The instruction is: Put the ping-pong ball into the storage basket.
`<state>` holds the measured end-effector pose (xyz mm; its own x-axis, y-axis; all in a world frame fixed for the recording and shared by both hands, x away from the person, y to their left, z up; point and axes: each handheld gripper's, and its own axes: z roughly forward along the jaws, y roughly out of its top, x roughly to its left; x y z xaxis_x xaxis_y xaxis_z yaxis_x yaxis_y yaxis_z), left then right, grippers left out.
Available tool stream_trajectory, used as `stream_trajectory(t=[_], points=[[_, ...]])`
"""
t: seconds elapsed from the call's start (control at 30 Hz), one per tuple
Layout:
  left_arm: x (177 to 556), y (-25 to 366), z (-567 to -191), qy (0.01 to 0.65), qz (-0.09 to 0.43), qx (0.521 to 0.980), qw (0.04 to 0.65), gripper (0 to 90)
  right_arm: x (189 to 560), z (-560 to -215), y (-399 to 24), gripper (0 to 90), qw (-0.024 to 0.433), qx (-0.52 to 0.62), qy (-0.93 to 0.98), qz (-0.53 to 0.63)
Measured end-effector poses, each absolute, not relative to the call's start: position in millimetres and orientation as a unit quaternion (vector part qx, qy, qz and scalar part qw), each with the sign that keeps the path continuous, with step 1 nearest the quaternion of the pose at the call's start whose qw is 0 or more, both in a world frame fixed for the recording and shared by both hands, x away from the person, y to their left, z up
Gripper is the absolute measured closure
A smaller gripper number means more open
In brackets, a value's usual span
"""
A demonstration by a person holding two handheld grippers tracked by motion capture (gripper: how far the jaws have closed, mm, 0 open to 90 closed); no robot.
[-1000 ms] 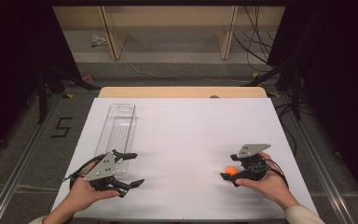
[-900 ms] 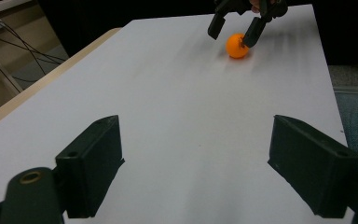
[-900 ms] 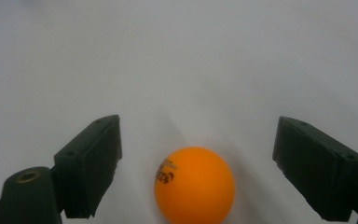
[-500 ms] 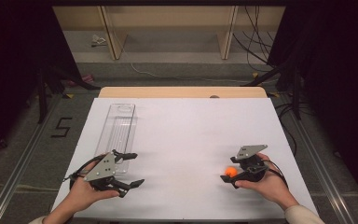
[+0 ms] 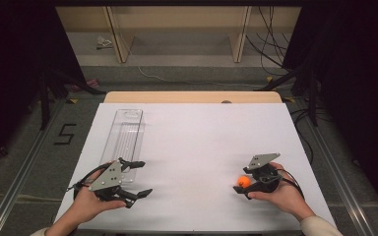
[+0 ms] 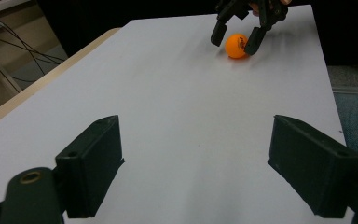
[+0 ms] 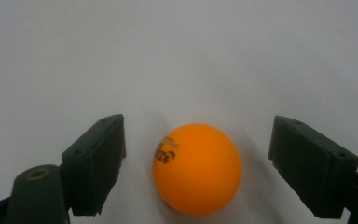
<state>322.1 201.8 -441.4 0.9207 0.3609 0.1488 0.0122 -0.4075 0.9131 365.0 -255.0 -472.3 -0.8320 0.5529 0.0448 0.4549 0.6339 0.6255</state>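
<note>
A white sheet is covering the desk point(image 5: 197, 147), leaving a strip of pale wood showing along the far edge. Beyond it, a light wooden shelf frame point(image 5: 177, 29) is standing against the back of a dark room, with cables point(image 5: 270, 39) trailing across the grey floor at the far right. A "5" marking point(image 5: 65, 133) is lying on the floor to the left of the desk. A clear plastic tray point(image 5: 124, 135) is resting on the left part of the desk, running from far to near.

At the near right, the right hand-held gripper point(image 5: 241, 183) is lying low on the desk in the person's right hand point(image 5: 283, 194), pointing left. Its jaws have just been closing a little, and they are straddling an orange ping-pong ball point(image 7: 196, 168), which is sitting on the white sheet between them; in the right gripper view a gap is showing on both sides, so the pads are not pressing it. In the left gripper view the ball point(image 6: 237, 45) is sitting at the far end of the sheet.

At the near left, the left hand-held gripper point(image 5: 141, 178) is standing with its jaws wide apart and nothing between them, just near the tray's near end.
</note>
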Motion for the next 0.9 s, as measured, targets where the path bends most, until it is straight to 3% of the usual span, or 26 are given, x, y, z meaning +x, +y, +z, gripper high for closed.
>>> stream_trajectory(t=[0.9], points=[[322.1,201.5,-441.5,0.113,0.162,0.823,0.533,16.9,365.1,-475.1,-254.5,37.3,0.072,0.276,0.909,0.305]])
